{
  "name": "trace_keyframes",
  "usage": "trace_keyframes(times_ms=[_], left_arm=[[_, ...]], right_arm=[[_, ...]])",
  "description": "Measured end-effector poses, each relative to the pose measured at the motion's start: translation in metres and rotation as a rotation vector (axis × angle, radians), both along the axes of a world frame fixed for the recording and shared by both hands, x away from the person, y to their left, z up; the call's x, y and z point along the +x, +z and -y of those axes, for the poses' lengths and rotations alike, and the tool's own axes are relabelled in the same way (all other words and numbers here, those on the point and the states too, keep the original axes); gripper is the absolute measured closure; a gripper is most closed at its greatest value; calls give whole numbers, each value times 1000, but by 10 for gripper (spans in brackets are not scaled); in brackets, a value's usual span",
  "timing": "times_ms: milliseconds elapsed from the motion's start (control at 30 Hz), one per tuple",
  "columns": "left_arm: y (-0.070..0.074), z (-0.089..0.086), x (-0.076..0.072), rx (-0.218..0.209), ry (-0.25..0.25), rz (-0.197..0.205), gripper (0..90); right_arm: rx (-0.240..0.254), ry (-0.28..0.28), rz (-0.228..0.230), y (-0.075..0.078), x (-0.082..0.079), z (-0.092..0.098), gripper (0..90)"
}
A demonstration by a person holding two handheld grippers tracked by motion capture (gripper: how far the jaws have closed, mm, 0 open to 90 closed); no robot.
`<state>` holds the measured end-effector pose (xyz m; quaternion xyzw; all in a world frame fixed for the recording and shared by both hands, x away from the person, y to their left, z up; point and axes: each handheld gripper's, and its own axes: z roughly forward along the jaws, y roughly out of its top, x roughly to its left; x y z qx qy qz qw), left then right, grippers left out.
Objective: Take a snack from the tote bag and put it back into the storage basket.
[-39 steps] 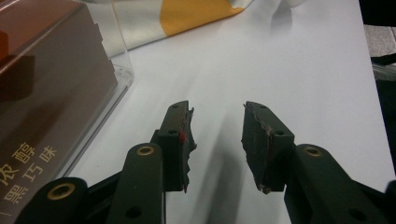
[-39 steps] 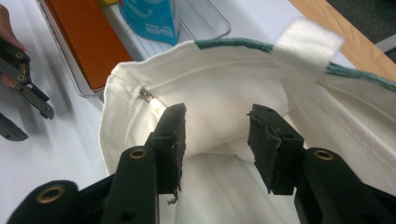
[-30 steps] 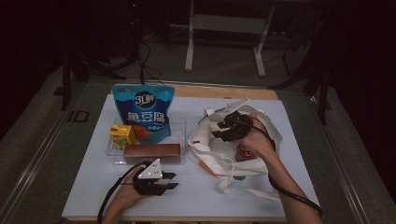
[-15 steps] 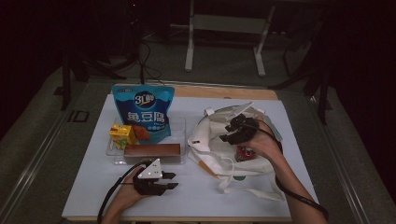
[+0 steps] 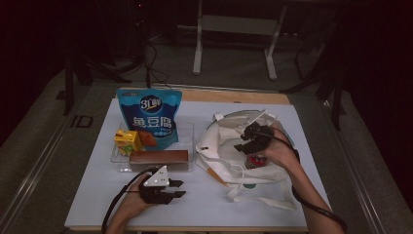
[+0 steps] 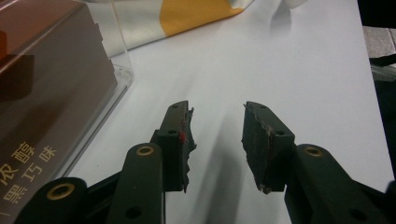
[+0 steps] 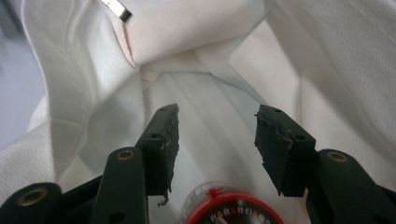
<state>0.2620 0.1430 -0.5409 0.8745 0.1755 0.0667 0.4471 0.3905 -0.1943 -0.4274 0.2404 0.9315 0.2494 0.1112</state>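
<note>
In the high view, your right gripper (image 5: 246,143) sits right of centre, over the open mouth of the white cloth bag (image 5: 229,161) that lies crumpled on the white table (image 5: 204,209). Its 2 jaws have just been opening and stand clearly apart; nothing is pressed between the pads. In the right gripper view, your right gripper (image 7: 217,128) looks into the bag (image 7: 201,60), and white fabric fills the gap between the jaws. A round red-rimmed can (image 7: 231,210) lies at the bottom centre of that frame, below and behind the jaw tips, free of the pads. The high view places the same can (image 5: 255,161) just under your right hand, resting on the bag.

Your left gripper (image 5: 178,189) rests at the lower centre-left of the high view, on the table, jaws pointing toward the right of the frame. In the left gripper view, your left gripper (image 6: 217,128) shows 2 jaws about half apart over bare table (image 6: 289,70), holding nothing.

A clear tray (image 5: 117,163) lies left of centre in the high view. It carries a brown box (image 5: 159,157) along its near edge, a yellow carton (image 5: 127,141) and a blue snack pouch (image 5: 151,117) standing at the back. The brown box (image 6: 42,93) fills the left of the left gripper view.
</note>
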Motion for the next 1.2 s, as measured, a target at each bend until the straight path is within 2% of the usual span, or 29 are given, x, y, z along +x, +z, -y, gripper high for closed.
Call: trace_keyframes(times_ms=[933, 1200], left_arm=[[0, -2, 1, -16, 3, -10, 607], [0, -2, 1, -16, 2, -9, 607]], right_arm=[[-89, -17, -48, -7, -3, 28, 383], [-113, -3, -67, -9, -4, 31, 313]])
